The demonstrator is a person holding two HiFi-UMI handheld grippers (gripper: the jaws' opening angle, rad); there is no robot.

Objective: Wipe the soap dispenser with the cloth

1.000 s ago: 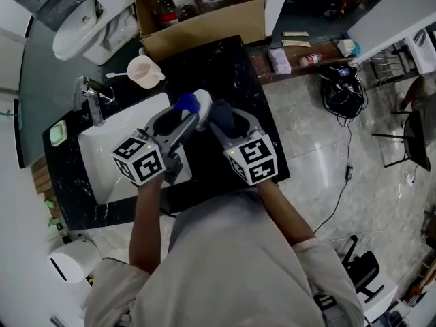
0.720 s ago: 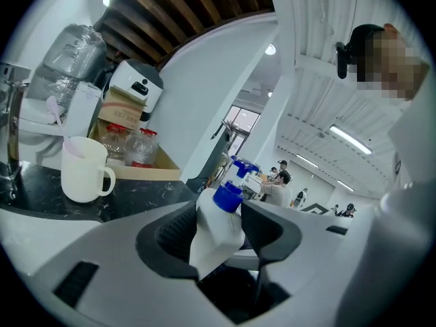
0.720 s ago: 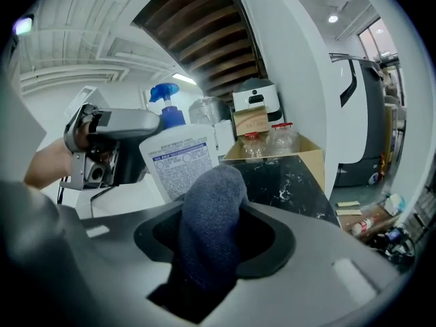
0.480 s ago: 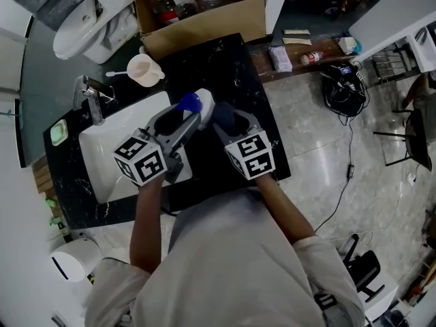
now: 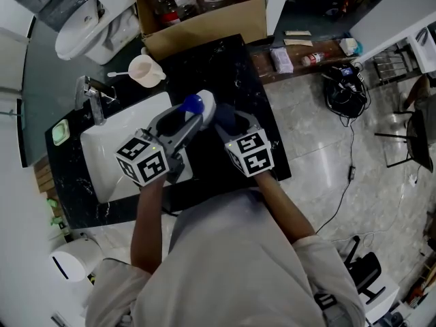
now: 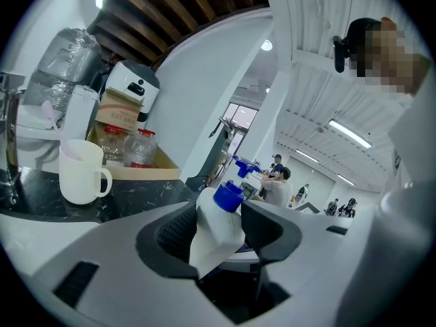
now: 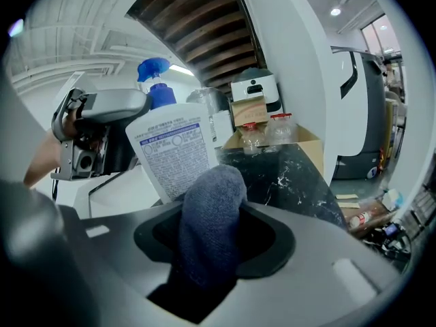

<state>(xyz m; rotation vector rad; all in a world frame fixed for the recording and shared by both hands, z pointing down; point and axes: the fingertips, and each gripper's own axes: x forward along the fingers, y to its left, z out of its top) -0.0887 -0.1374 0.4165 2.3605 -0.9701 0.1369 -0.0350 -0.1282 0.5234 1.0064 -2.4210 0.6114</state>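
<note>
Overall, a black marble counter (image 5: 235, 67) filled the middle of the scene, with a white sink (image 5: 112, 152) set into it and an open cardboard box (image 5: 204, 26) at its far edge. Above the counter the left gripper (image 6: 219, 231) was clenched on the white soap dispenser (image 7: 172, 148), holding it off the surface between the sink and the right gripper (image 7: 216, 237). That right gripper was clamped on a bunched blue-grey cloth (image 7: 208, 196), whose rounded end lay against, or just short of, the lower part of the dispenser's printed label; I could not tell which. A white mug (image 6: 82, 172) stood well apart by the box. The wiping seemed to be under way. To do it well, the left gripper would likely need to keep the bottle steady while the cloth pressed firmly and ran the full label face, then round the sides and up to the blue pump (image 7: 155, 73).
</note>
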